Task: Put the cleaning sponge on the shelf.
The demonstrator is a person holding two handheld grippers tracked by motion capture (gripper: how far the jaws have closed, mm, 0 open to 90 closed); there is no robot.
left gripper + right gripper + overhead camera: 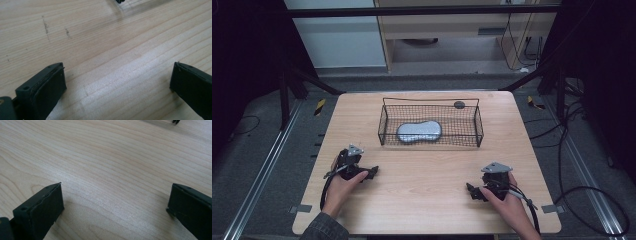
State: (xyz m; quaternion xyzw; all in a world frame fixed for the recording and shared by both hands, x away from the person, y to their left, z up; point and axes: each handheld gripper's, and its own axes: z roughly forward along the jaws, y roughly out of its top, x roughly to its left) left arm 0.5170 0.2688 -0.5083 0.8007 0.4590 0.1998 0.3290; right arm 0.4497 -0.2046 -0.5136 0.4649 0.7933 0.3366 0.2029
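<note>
We see a grey, peanut-shaped pouch (419, 131) lying in the black wire basket (477, 131) at the table's (422, 200) far middle. Nearer us, left tool (371, 173) and right tool (473, 191) rest wide apart, jaws gaping, holding nothing.

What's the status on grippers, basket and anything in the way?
Left gripper and right gripper: jaws open, empty, low over the table. Grey pouch lies inside wire basket. Nothing between grippers and basket.
</note>
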